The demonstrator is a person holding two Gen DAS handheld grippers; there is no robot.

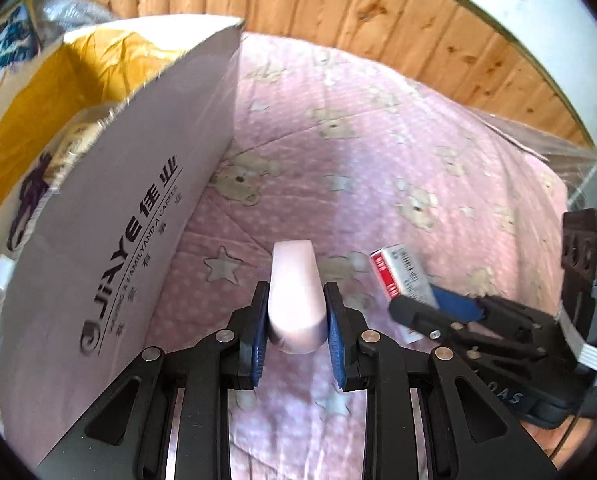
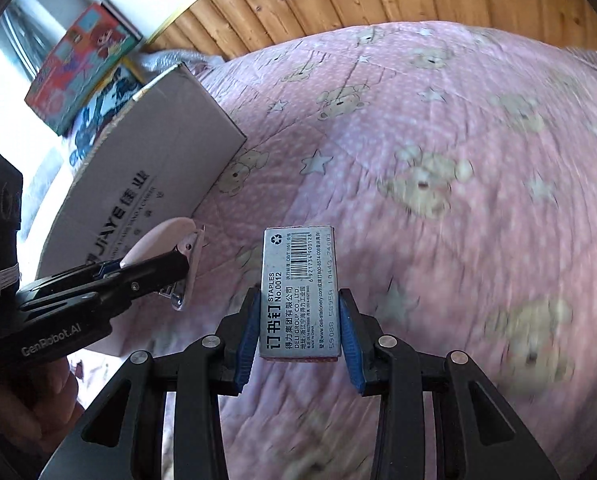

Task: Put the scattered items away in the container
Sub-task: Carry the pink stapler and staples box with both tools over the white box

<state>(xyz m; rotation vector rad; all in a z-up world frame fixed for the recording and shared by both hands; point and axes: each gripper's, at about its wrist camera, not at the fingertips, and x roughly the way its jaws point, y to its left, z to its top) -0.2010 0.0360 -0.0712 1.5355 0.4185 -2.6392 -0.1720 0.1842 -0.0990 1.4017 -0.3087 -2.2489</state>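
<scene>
My left gripper (image 1: 297, 294) is shut on a pale pink stapler (image 1: 293, 264), blue pads pressing on both its sides, just right of the cardboard box (image 1: 110, 220). From the right wrist view the same stapler (image 2: 158, 238) shows in the left gripper (image 2: 166, 270) beside the cardboard box (image 2: 158, 168). My right gripper (image 2: 299, 300) is shut on a grey box of staples (image 2: 300, 292), held above the bedsheet. In the left wrist view that staples box (image 1: 398, 272) and the right gripper (image 1: 422, 302) are close on the right.
A pink bear-print bedsheet (image 1: 378, 152) covers the surface, with a wood-panelled wall (image 1: 378, 4) behind. The box has a yellow lining (image 1: 38, 92) and items inside. Colourful books (image 2: 82, 64) stand behind it. A hand (image 2: 26, 392) holds the left gripper.
</scene>
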